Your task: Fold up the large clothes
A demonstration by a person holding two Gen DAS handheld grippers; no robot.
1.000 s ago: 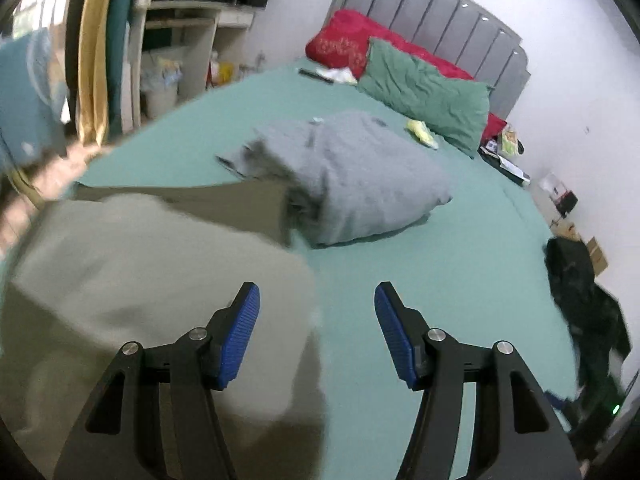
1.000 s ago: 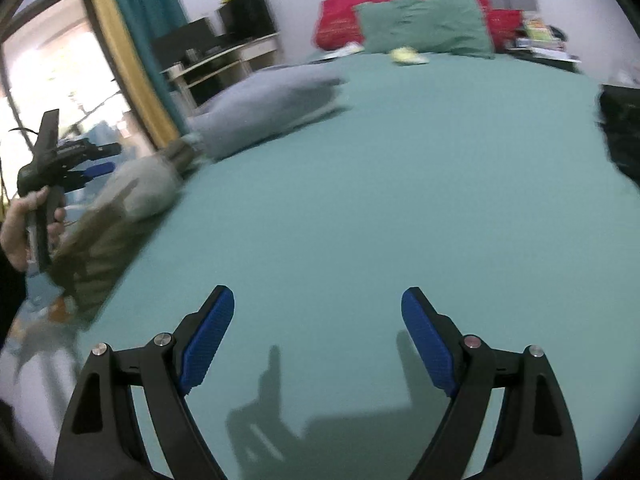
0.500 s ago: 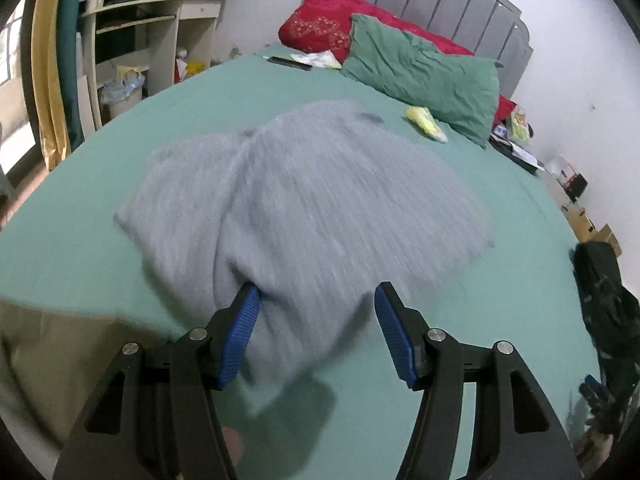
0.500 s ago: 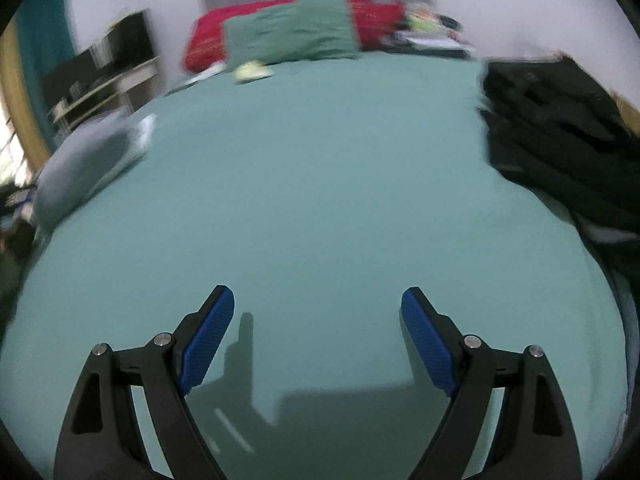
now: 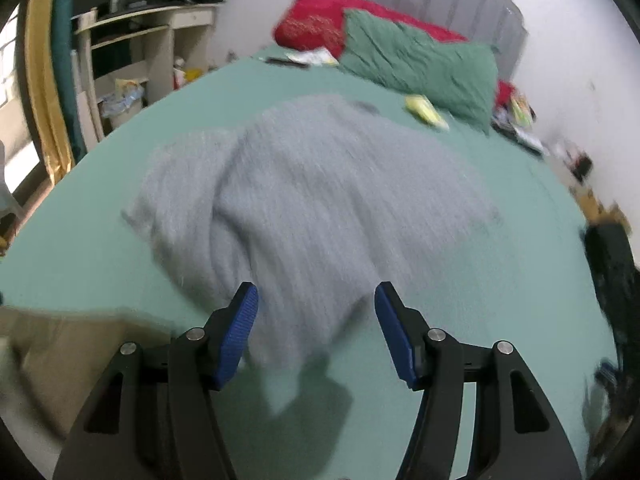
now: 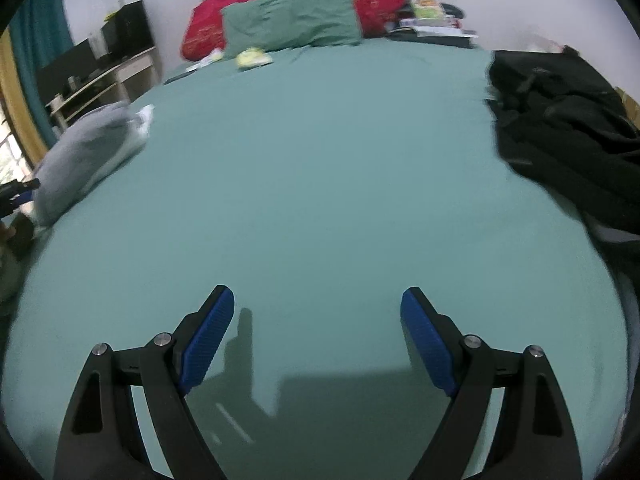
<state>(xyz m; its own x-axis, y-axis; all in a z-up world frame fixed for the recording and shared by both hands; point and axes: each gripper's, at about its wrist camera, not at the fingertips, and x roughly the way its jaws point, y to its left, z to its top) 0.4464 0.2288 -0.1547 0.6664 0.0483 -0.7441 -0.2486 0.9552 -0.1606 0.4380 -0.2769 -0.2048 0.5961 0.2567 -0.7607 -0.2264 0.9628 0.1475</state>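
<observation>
Left wrist view: we see the grey garment [image 5: 320,200] crumpled on the green bed sheet [image 5: 500,312], w/ its near edge running down between the fingers of the left gripper [image 5: 316,320]. Fingers are spread apart, nothing pinched; blue pads [image 5: 238,336] sit either side of the cloth, and we can't tell if they touch it (blurry). Gripper is tilted down toward the bed, pointing at the headboard end. A tan garment [image 5: 68,360] lies at lower left, just beside the left finger. Green pillow [image 5: 416,68] and red pillow [image 5: 316,24] lie at the far end; black clothes [image 5: 612,264] at the right edge.

Right wrist view: the right gripper [image 6: 316,320] hangs over bare sheet [image 6: 320,184], fingers wide apart, holding nothing; its shadow falls on the sheet below. The grey garment [image 6: 84,156] is well apart, far left near the bed edge. A black garment pile [image 6: 560,128] lies to the right, also apart from the fingers. Green pillow [image 6: 292,20] sits straight ahead at the far end.
</observation>
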